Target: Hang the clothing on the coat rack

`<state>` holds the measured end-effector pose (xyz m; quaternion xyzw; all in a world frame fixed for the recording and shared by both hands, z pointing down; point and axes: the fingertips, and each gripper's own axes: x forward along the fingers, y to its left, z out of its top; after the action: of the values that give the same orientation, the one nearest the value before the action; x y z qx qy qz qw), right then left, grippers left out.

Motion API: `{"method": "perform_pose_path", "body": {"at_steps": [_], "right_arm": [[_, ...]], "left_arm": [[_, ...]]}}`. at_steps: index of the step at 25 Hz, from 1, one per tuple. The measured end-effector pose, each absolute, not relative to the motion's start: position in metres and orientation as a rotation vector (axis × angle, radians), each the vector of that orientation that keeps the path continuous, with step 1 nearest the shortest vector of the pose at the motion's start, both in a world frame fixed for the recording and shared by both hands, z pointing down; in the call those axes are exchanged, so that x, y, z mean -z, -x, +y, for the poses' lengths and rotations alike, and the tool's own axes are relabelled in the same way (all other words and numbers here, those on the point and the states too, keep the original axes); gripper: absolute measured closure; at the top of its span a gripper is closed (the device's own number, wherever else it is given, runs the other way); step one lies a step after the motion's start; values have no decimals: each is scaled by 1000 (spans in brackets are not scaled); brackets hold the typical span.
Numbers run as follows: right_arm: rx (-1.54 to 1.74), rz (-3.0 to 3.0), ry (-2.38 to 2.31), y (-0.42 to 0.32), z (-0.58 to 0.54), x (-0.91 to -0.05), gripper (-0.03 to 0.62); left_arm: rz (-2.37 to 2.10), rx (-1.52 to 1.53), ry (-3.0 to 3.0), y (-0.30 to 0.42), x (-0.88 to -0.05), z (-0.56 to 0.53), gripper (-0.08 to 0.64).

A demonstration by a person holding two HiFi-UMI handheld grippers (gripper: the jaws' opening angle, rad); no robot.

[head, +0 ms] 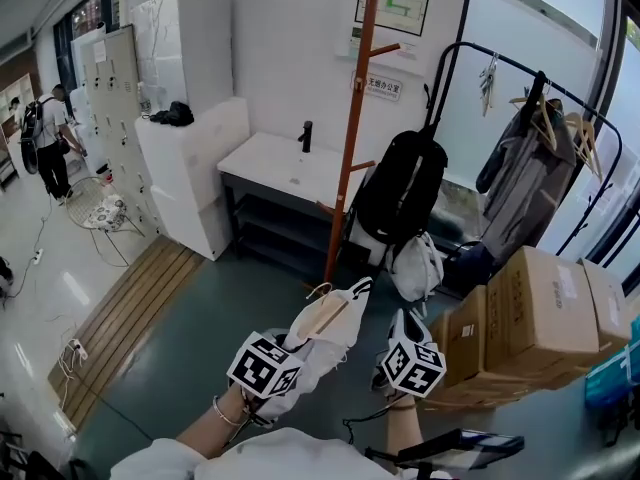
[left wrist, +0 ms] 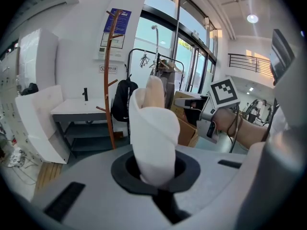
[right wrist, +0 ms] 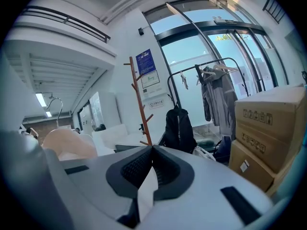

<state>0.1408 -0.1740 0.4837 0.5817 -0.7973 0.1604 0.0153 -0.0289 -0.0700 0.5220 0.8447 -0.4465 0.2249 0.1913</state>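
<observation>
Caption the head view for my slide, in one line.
Left tongs and right tongs grip a white garment on a wooden hanger before the orange coat rack.

The coat rack (head: 349, 118) is taken from above and well back in the head view, which is aimed forward and steeply down. It is faced from lower down along the left claw (left wrist: 156, 176), left of centre, and likewise along the right claw (right wrist: 151, 152). The coat rack and the black backpack (head: 400, 188) beside it are shared by all three views.
</observation>
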Motion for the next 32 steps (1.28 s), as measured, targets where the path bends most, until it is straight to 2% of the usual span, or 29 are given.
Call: {"method": "perform_pose_path", "body": {"at_steps": [20, 32], "right_arm": [[-521, -2454, -1896, -179, -211, -487, 569], [-448, -2423, -1942, -181, -281, -480, 569]], "left_arm": [[-1298, -612, -2421, 26, -493, -142, 548], [-1228, -598, -2494, 22, -491, -225, 548]]}}
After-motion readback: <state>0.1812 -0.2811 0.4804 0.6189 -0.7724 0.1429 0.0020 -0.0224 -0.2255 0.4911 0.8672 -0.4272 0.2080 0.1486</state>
